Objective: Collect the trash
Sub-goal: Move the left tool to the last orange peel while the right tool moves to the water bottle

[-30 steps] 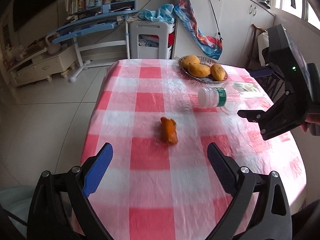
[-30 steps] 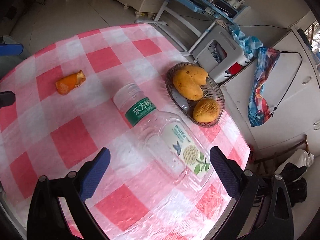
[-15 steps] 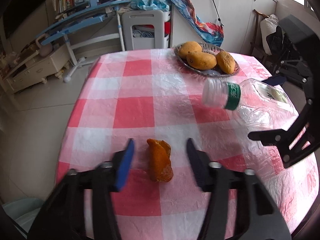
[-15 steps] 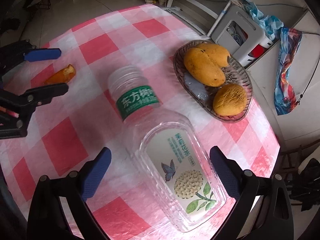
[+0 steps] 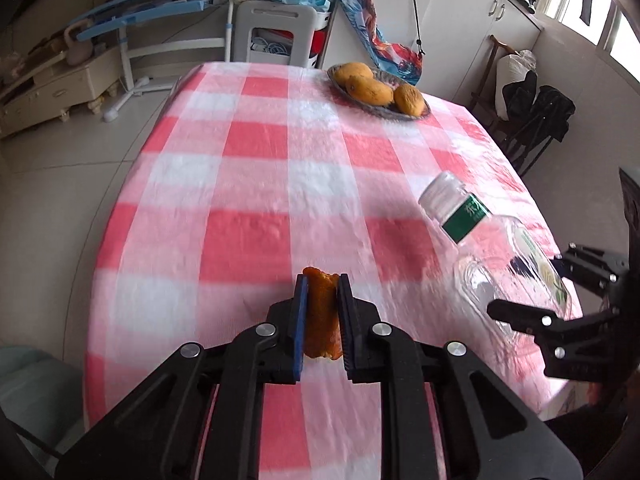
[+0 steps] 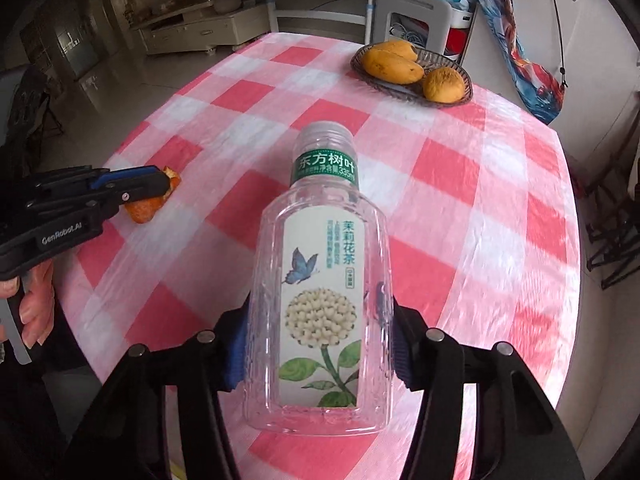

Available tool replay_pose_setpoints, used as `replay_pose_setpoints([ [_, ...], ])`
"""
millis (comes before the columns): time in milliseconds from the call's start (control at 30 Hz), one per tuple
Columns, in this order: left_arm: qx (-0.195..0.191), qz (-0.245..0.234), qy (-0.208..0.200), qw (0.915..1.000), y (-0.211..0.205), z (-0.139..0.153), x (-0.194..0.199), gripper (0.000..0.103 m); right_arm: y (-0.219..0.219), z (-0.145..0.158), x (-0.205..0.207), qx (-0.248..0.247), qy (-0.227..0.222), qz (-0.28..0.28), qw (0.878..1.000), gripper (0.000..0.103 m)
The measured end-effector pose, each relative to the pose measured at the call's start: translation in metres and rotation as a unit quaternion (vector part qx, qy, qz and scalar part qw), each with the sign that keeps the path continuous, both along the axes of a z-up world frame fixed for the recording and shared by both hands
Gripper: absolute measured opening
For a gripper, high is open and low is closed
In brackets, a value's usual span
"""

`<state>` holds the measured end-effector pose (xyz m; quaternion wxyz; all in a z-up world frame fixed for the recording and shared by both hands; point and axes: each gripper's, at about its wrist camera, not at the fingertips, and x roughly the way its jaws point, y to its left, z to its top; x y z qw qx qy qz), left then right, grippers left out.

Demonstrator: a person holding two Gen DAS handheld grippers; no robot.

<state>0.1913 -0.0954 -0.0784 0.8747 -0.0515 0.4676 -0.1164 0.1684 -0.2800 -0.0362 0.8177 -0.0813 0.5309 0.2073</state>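
Three mangoes (image 6: 400,65) in dish (image 6: 456,100); left gripper (image 5: 322,304) pinches peel (image 5: 320,316), right gripper (image 6: 318,344) clamps bottle (image 6: 322,280) (empty).

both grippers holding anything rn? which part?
Left gripper is shut on the orange peel, pinching its sides along most of its length. Right gripper is shut on the empty bottle, clamping the lower body near its base.

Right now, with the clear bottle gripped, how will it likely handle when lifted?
The bottle looks empty and uncapped, so probably light. Its thin clear walls may flex under the right hand-held gripper. The smooth plastic could slip or pivot, since it is held near its base.
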Motion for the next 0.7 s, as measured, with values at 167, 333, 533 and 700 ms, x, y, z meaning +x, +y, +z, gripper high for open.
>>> replay_pose_setpoints([
  [167, -0.014, -0.002, 0.006, 0.9999, 0.002, -0.001, -0.034, 0.028, -0.008, 0.008, -0.023, 0.013, -0.016, -0.023, 1.000, 0.055],
  [333, -0.005, 0.021, -0.007, 0.9997, 0.008, 0.001, -0.044, 0.062, -0.009, 0.008, -0.021, 0.000, -0.041, -0.031, 0.999, 0.075],
  [533, 0.057, 0.005, -0.016, 0.9982, -0.006, 0.003, -0.042, 0.066, -0.012, 0.001, -0.024, -0.012, -0.044, -0.028, 0.999, 0.079],
  [700, 0.067, 0.016, -0.006, 0.9976, -0.008, 0.001, -0.045, 0.066, -0.018, 0.000, -0.024, -0.003, -0.041, -0.033, 0.999, 0.079],
])
